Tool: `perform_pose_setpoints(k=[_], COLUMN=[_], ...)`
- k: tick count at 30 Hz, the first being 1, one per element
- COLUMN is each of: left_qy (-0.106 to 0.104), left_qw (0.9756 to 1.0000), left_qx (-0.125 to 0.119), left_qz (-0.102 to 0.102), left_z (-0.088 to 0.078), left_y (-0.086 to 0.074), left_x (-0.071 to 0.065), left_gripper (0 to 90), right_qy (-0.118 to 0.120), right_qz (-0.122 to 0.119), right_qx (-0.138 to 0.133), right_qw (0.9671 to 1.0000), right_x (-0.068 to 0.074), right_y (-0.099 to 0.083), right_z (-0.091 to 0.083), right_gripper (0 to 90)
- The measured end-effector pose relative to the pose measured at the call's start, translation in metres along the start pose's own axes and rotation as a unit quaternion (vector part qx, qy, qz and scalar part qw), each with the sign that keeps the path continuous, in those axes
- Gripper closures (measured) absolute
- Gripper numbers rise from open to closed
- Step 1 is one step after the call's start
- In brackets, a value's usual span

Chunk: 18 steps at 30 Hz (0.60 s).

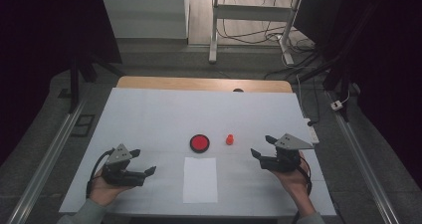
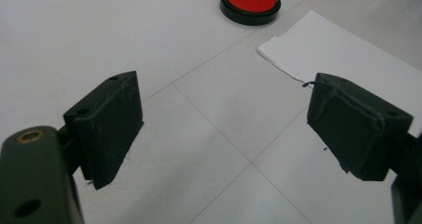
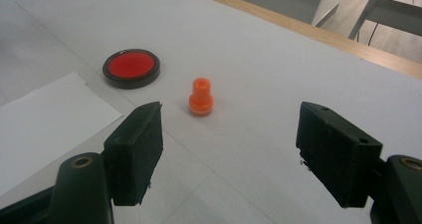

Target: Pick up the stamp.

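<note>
Lower left of the high view, the left claw (image 1: 142, 162) sits low over the white table (image 1: 149, 114), held in a hand (image 1: 103, 190) that comes up from the bottom edge with the forearm angled inward. Its grey plate faces up and the jaws point toward the middle of the frame. In the left gripper view the left claw (image 2: 226, 129) is spread wide with nothing between the jaws, just bare table under them.

Moving right, a white sheet of paper (image 1: 200, 179) lies flat in the lower centre. Just above it is the round red pad in a black rim (image 1: 199, 143), near the sheet's top edge but not touching. Right beside that, apart from it, stands the small orange stamp (image 1: 230, 139), upright.

Lower right, the right claw (image 1: 263, 147) is held by the other hand (image 1: 293, 176), wrist coming in from the bottom right, jaws aimed left toward the stamp. In the right gripper view the right claw (image 3: 229, 152) is also wide open and holding nothing, with the stamp (image 3: 201, 97) ahead of it, closer to the jaw at frame left, and the red pad (image 3: 131, 67) farther off at upper left.
</note>
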<state>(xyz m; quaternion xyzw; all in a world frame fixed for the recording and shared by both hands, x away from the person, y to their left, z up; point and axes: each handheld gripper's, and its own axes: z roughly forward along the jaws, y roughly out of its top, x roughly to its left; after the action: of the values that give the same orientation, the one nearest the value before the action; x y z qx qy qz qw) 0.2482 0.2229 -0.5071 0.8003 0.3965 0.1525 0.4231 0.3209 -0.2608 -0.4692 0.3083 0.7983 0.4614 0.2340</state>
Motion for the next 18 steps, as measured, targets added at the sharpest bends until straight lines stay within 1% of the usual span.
perform_pose_setpoints(k=[5, 8, 11, 18], left_qy=[0.0, 0.0, 0.0, 0.001], left_qw=[1.0, 1.0, 1.0, 1.0], left_qx=[0.002, 0.004, 0.004, 0.008], left_qz=[-0.003, -0.003, -0.004, -0.005], left_z=[0.0, 0.0, 0.0, 0.0], left_y=[-0.001, -0.001, -0.002, -0.002], left_x=[0.0, 0.0, 0.0, 0.001], left_gripper=[14.5, 14.5, 14.4, 14.4], right_qy=[0.004, 0.007, 0.009, 0.012], right_qz=[-0.002, 0.002, 0.004, 0.0], right_qx=[0.002, 0.003, 0.009, 0.011], right_qw=[1.0, 1.0, 0.9999, 0.9999], right_x=[0.003, 0.004, 0.005, 0.007], right_y=[0.007, 0.01, 0.012, 0.021], right_z=[0.008, 0.013, 0.018, 0.03], right_gripper=[26.1, 26.3, 26.3, 26.3])
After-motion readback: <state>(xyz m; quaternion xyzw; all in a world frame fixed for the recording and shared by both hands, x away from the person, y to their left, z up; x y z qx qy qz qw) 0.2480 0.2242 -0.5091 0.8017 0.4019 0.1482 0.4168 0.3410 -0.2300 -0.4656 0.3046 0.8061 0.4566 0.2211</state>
